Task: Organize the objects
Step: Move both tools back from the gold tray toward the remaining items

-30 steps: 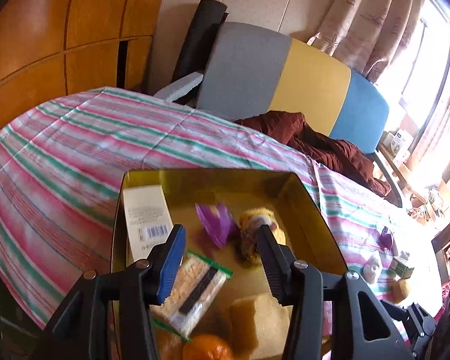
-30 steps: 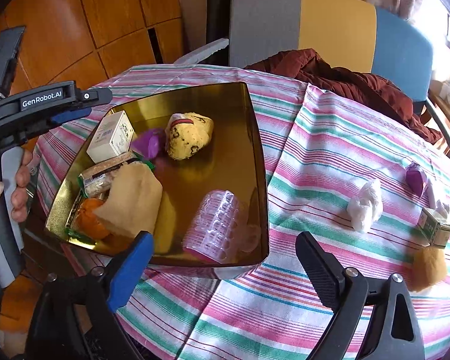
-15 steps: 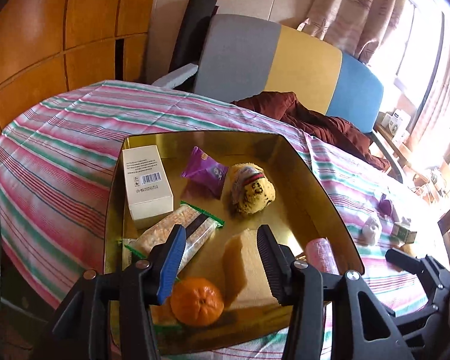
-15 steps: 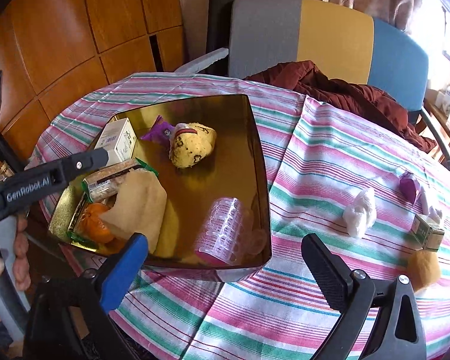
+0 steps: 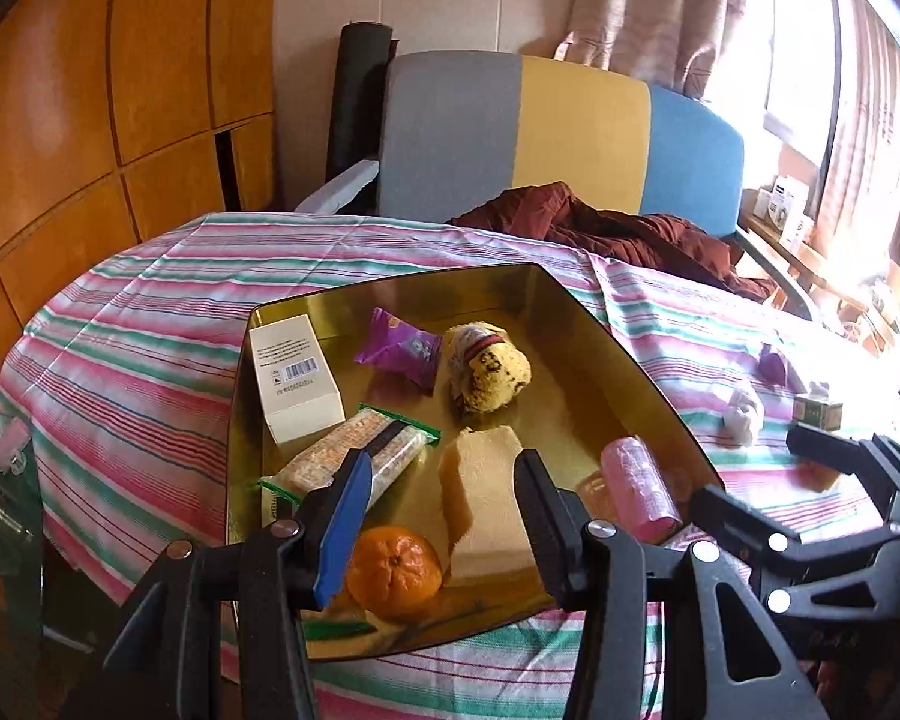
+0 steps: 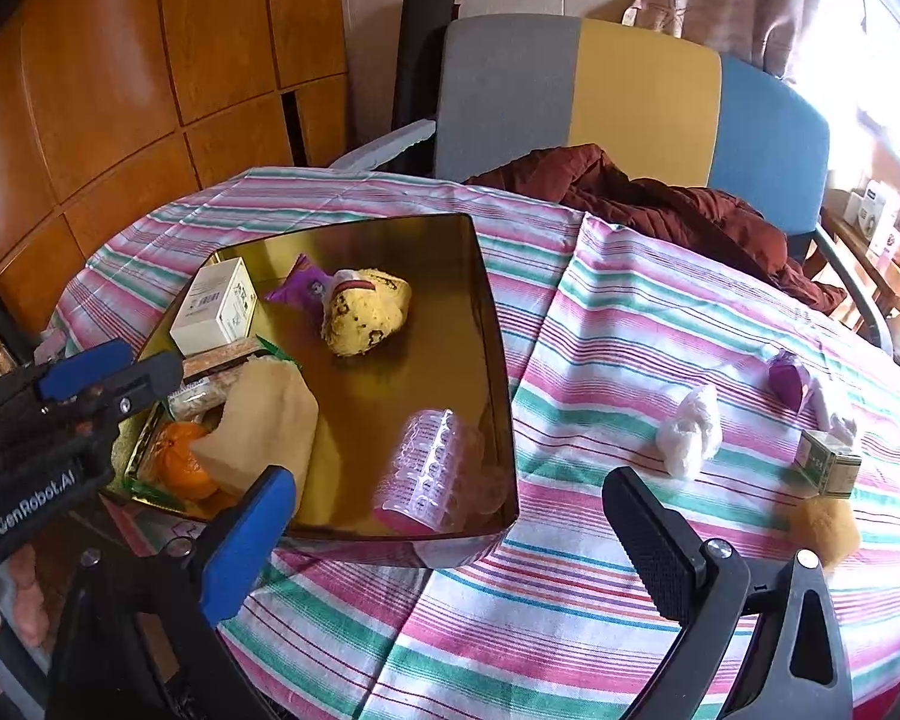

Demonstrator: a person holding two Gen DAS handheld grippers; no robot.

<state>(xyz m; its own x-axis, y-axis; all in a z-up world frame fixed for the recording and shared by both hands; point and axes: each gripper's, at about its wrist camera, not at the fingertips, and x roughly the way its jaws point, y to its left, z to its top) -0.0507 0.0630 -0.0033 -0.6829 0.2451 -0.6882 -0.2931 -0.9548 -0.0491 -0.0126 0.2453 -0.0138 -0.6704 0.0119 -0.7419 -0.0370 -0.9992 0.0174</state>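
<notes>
the left gripper [image 5: 438, 486] pointed down at a slant over the near edge of the gold tray [image 5: 624, 360], its jaws partly open with nothing pinched; an orange [image 5: 393, 571] and a tan sponge block [image 5: 486, 504] lay in the tray just beyond its fingertips. the right gripper [image 6: 444, 516] hung tilted down over the striped tablecloth [image 6: 600, 312] at the tray's near right corner; its jaws had just been opening to their widest, and nothing sat between them.

inside the tray were a white barcode box [image 5: 294, 375], a purple snack packet [image 5: 399, 354], a yellow spotted plush toy [image 5: 489, 369], a clear-wrapped cracker pack with green ends [image 5: 354, 456] and a pink ribbed plastic cup [image 6: 432, 468] lying on its side by the right wall.

only the right wrist view showed the person's hand [image 6: 6, 600] wrapped round the left gripper's handle at the lower left, and it gave a clear look at the loose things well apart from the tray: a crumpled white plastic wad [image 6: 690, 432], a small purple packet [image 6: 789, 375], a little green-and-white carton [image 6: 828, 462] and a yellow fuzzy piece [image 6: 825, 531] just beside it. the left wrist view alone showed the right gripper's black fingers from the side, and the barcode face of the box. a dark red jacket [image 6: 660, 204] lay at the far edge before a grey, yellow and blue chair back [image 6: 630, 96].
</notes>
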